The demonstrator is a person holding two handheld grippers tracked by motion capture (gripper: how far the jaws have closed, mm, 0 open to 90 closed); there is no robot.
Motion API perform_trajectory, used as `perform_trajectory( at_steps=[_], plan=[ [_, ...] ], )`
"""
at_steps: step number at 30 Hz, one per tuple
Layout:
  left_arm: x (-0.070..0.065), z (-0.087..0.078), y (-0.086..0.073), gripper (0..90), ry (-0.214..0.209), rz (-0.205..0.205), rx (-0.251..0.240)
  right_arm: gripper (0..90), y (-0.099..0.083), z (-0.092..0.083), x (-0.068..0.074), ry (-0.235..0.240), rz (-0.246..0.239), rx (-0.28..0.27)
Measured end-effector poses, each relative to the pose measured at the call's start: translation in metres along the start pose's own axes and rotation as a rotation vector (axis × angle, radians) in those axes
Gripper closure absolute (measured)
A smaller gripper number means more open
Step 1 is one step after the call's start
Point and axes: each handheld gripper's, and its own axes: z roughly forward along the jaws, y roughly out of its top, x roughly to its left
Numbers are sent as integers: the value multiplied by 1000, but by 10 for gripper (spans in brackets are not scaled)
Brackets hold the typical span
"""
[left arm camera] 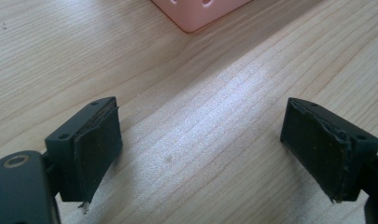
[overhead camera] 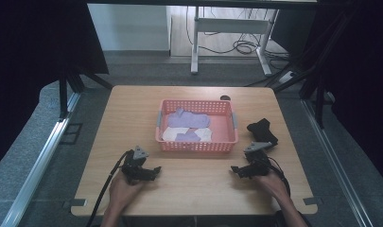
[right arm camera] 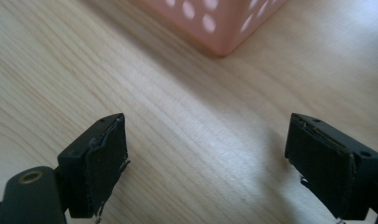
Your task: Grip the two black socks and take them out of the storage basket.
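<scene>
Socks are the job here, it seems: 1 black sock (overhead camera: 262, 132) lies bunched on the table (overhead camera: 132, 109), just right of the pink basket (overhead camera: 196, 146), and purple and white ones (overhead camera: 188, 125) already lie inside the basket. The black sock sits just past the right gripper (overhead camera: 238, 170), up and a bit to the right of it, so the right hand (overhead camera: 274, 182) is much nearer than the left hand (overhead camera: 123, 188). The sock's long side runs slanted, from near the basket down toward the right gripper's grey plate. The right gripper's tips point left, toward the middle of the table, so I think it must turn and reach away from the person to get the sock. Its 2 jaws stand wide apart with nothing between them, and bare wood shows under them in the right gripper view. The left gripper (overhead camera: 153, 171) is spread wide and holds nothing too; a corner of the basket shows beyond its jaws in the left gripper view. Both rest low near the front of the table, well apart from each other. The table is light wood. Around it are grey floor, black curtains, a white desk frame (overhead camera: 229, 28) and loose cables (overhead camera: 246, 46) at the back.
</scene>
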Motion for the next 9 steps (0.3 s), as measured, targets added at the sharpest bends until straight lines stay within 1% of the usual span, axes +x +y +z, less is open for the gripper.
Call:
perform_trajectory(
  at_steps=[1,3,5,9],
  plan=[
    [0,0,0,122,0,-1,0,84,-2,2,1,-11,-15,-19],
    [0,0,0,122,0,0,0,52,-4,4,2,-6,-8,-42],
    [0,0,0,122,0,0,0,0,-6,7,3,-5,-13,-60],
    [0,0,0,122,0,0,0,0,-7,8,4,-8,-20,-68]
  ],
)
